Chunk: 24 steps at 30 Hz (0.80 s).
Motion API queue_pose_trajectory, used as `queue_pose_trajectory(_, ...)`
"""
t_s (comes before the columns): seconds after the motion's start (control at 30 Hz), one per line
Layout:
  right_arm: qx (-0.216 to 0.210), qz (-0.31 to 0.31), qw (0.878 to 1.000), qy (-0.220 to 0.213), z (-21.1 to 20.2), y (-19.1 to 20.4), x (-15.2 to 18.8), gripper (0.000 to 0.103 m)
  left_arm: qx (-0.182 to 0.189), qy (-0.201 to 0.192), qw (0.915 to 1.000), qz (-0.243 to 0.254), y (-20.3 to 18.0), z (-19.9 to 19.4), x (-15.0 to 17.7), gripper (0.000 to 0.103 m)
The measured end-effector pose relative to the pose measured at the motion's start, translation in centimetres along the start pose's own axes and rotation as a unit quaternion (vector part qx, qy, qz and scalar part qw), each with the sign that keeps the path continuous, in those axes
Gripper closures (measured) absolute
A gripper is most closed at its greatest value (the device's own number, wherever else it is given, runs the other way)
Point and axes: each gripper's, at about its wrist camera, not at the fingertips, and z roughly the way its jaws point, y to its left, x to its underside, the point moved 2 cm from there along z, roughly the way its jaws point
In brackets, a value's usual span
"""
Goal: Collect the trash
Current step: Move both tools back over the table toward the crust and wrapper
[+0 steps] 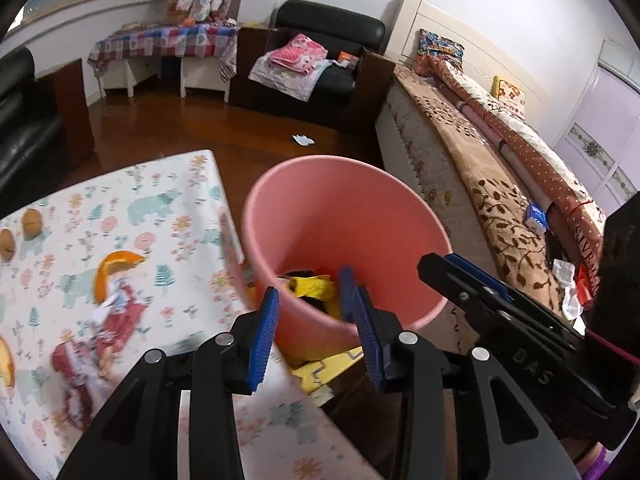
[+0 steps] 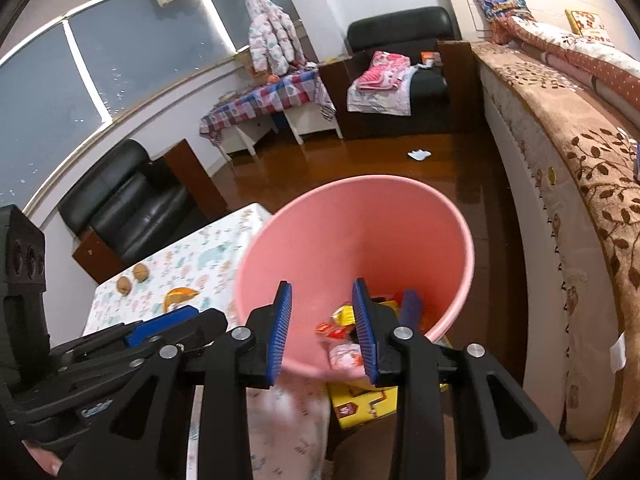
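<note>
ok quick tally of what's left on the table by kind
walnuts: 2
orange peel pieces: 2
red and white wrappers: 2
total: 6

Dark wood floor [image 2: 360, 160], glossy. White walls. Curved window [image 2: 80, 60], dark outside. Black armchair [image 2: 128, 208] left, 2nd armchair [image 1: 320, 60] by far wall. Bed [image 1: 500, 160] right w/ brown cover.

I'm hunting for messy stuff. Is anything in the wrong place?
Yes. A small white scrap lies alone on the bare wooden floor, far beyond the pink bin. Wrappers also lie on the table.
</note>
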Motion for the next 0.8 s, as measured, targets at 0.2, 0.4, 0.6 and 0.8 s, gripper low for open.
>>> queue_pose_trajectory(0.2,-0.014,-0.021,1.0,0.003,-0.4,3.4,2.0,0.071,-0.02,-0.015,0.9995,-0.018,2.9,-2.9,1.8,0.065)
queue_pose_trajectory(0.4,-0.035,-0.044,0.998,0.023,0.6,6.7,3.6,0.071,-0.052,-0.035,0.9969,-0.048,7.2,-5.9,3.2,0.065)
queue_pose_trajectory(0.6,-0.062,-0.071,0.994,0.061,2.1,9.9,4.6,0.071,-0.1,-0.061,0.9893,-0.087,12.4,-9.1,4.7,0.065)
queue_pose_trajectory(0.8,-0.08,-0.091,0.99,0.077,3.1,12.2,5.2,0.071,-0.134,-0.057,0.9802,-0.134,17.7,-10.8,6.9,0.065)
